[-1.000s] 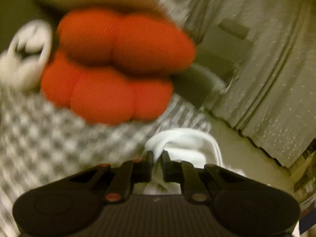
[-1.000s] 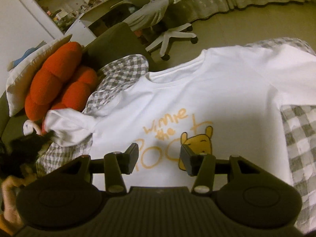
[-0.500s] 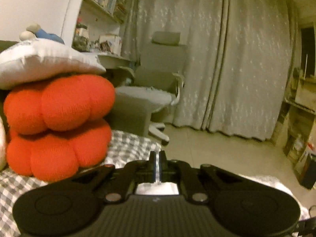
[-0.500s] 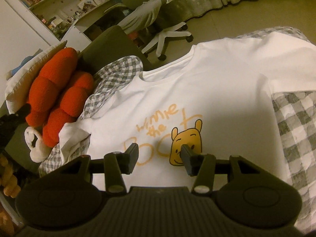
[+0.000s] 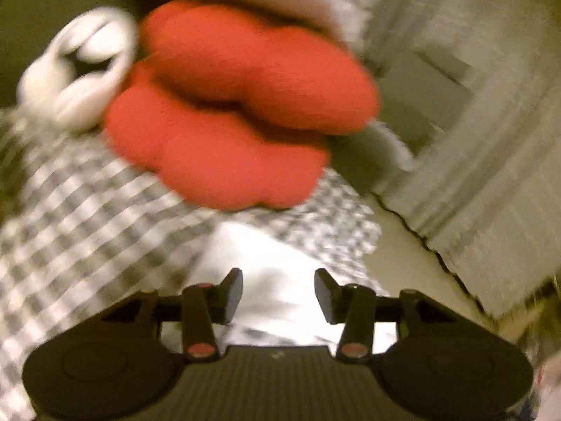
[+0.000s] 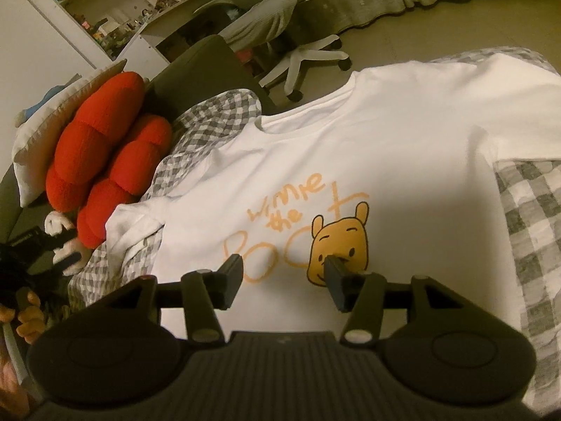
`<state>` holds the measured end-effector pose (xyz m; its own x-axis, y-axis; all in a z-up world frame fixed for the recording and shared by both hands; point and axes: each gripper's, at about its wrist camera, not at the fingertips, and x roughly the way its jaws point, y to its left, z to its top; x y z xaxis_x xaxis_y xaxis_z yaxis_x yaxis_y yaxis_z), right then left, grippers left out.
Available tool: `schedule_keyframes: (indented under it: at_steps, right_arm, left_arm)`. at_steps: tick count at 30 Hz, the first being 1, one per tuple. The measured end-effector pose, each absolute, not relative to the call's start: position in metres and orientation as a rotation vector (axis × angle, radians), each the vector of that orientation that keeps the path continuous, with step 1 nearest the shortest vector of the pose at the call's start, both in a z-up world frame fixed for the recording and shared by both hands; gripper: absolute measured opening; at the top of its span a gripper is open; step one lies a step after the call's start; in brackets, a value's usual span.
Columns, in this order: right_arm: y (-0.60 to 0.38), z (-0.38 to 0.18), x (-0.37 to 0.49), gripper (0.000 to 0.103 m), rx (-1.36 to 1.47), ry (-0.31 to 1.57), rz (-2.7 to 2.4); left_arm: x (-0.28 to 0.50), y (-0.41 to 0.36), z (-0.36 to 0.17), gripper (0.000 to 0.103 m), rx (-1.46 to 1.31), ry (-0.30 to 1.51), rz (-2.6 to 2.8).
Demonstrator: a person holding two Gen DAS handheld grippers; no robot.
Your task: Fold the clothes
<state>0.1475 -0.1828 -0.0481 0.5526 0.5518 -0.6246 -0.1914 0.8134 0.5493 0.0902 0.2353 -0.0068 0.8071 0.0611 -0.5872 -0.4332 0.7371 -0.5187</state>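
A white T-shirt [image 6: 385, 147] with an orange bear print lies face up on a grey checked bed cover [image 6: 533, 217]. Its left sleeve [image 6: 136, 224] lies crumpled near the red cushion. My right gripper [image 6: 284, 277] is open and empty, hovering over the shirt's print. My left gripper [image 5: 278, 289] is open and empty above the white sleeve [image 5: 266, 259]; this view is blurred. It also shows as a dark shape at the left edge of the right wrist view [image 6: 42, 249].
A red lobed cushion [image 6: 101, 161] and a white pillow [image 6: 45, 133] sit at the bed's head; the cushion also shows in the left wrist view [image 5: 238, 105]. A white plush toy [image 5: 80, 66] lies beside it. An office chair [image 6: 280, 28], shelves and curtains stand beyond the bed.
My left gripper was shut on the sleeve, swung up, and now has opened and let it go; the sleeve lies on the bed. My right gripper has moved slightly lower over the print.
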Motion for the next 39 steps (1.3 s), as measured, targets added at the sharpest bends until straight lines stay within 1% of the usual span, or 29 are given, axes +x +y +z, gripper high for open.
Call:
schedule_keyframes:
  at_steps: [2, 8, 11, 13, 14, 15, 17, 20, 23, 26, 29, 32, 39]
  right_arm:
    - [-0.182, -0.049, 0.147, 0.055, 0.451, 0.885, 0.463]
    - [-0.179, -0.051, 0.147, 0.055, 0.456, 0.894, 0.469]
    - [-0.179, -0.051, 0.147, 0.055, 0.455, 0.893, 0.471]
    - [-0.179, -0.052, 0.147, 0.055, 0.455, 0.893, 0.471]
    - [-0.179, -0.052, 0.147, 0.056, 0.455, 0.893, 0.472]
    - [-0.179, -0.052, 0.147, 0.056, 0.456, 0.893, 0.473]
    - [-0.179, -0.053, 0.148, 0.056, 0.458, 0.892, 0.475]
    - [-0.180, -0.053, 0.147, 0.056, 0.462, 0.891, 0.477]
    - [-0.179, -0.053, 0.147, 0.056, 0.465, 0.891, 0.476]
    - [-0.179, -0.052, 0.147, 0.056, 0.465, 0.889, 0.476]
    - [-0.178, -0.052, 0.147, 0.056, 0.478, 0.892, 0.488]
    - [-0.177, -0.051, 0.147, 0.056, 0.483, 0.893, 0.496]
    - [-0.176, -0.051, 0.146, 0.056, 0.491, 0.896, 0.505]
  left_arm:
    - [0.087, 0.251, -0.017, 0.046, -0.763, 0.593, 0.330]
    - [0.103, 0.262, -0.046, 0.046, -0.754, 0.660, 0.385]
    - [0.107, 0.264, -0.058, 0.043, -0.783, 0.665, 0.388]
    - [0.110, 0.266, -0.064, 0.029, -0.816, 0.649, 0.377]
    - [0.111, 0.265, -0.065, 0.013, -0.821, 0.638, 0.371]
    - [0.111, 0.263, -0.062, 0.007, -0.813, 0.612, 0.364]
    - [0.109, 0.260, -0.057, 0.006, -0.794, 0.555, 0.350]
    - [0.101, 0.249, -0.034, 0.005, -0.728, 0.441, 0.307]
    - [0.088, 0.235, -0.010, 0.005, -0.656, 0.323, 0.204]
    - [0.078, 0.216, 0.010, 0.005, -0.567, 0.249, 0.064]
    - [0.074, 0.193, 0.021, 0.005, -0.487, 0.248, -0.092]
    - [0.071, 0.173, 0.023, 0.005, -0.434, 0.284, -0.242]
    - [0.059, 0.145, 0.003, 0.005, -0.352, 0.404, -0.420]
